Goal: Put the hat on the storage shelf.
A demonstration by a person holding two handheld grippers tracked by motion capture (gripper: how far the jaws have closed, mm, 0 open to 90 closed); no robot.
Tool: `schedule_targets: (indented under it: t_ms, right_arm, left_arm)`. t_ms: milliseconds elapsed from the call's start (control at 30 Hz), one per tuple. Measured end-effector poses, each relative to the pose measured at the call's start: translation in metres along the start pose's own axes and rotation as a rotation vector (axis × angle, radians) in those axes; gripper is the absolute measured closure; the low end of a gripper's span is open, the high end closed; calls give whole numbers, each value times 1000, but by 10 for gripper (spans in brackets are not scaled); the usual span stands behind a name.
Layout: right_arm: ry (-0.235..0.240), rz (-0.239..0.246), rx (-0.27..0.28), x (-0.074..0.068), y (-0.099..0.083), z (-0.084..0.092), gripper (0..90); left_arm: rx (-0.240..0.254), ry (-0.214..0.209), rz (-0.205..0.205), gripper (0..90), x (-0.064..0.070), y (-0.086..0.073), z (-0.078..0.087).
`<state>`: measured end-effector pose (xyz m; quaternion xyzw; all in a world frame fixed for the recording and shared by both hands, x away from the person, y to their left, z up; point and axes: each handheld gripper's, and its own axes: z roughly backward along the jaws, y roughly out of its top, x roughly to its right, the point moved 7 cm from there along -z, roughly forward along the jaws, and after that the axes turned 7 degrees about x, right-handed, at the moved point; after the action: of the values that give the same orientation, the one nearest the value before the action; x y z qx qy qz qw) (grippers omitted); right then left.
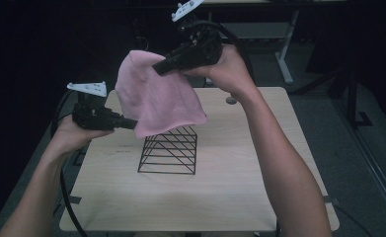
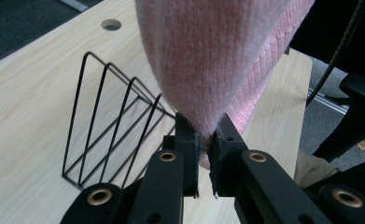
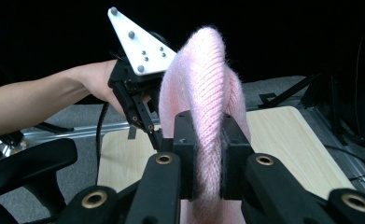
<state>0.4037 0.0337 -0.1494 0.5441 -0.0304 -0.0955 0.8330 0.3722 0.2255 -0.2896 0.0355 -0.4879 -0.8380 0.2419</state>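
A pink knitted cloth [image 1: 156,98] hangs in the air above a black wire rack [image 1: 171,153] that stands on the wooden table [image 1: 230,192]. My left gripper [image 1: 130,123] is shut on the cloth's lower left corner; in the left gripper view the jaws [image 2: 203,137] pinch a narrow fold of the pink knit [image 2: 208,56]. My right gripper [image 1: 159,67] is higher and farther back, shut on the cloth's upper edge. In the right gripper view a thick ribbed fold [image 3: 203,70] sits squeezed between its pads [image 3: 207,135]. The cloth's lower edge hides the top of the rack.
The rack [image 2: 115,121] has several slanted wire dividers and stands near the table's middle. A round cable hole [image 1: 231,100] lies in the table's far side. Black chairs and desk legs stand beyond the table edges. The other hand and its gripper [image 3: 138,93] show behind the fold.
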Motion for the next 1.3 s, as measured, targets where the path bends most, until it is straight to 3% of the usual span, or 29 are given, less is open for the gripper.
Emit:
schedule_targets:
  t_ms: [267,600,767,1300]
  right_arm:
    - [-8,-45,5,7,-17,-9,801]
    - [-23,-95,-13,22,-43,-15,801]
    - [-29,-128,-10,30,-56,-12,801]
    - [-59,-158,14,38,-83,2,801]
  left_arm:
    - [-33,28,11,839,-6,-10,5]
    - [-84,38,21,841,-14,-20,-10]
    - [-102,48,17,841,-18,-22,-19]
    - [-144,85,-6,841,-23,-19,-44]
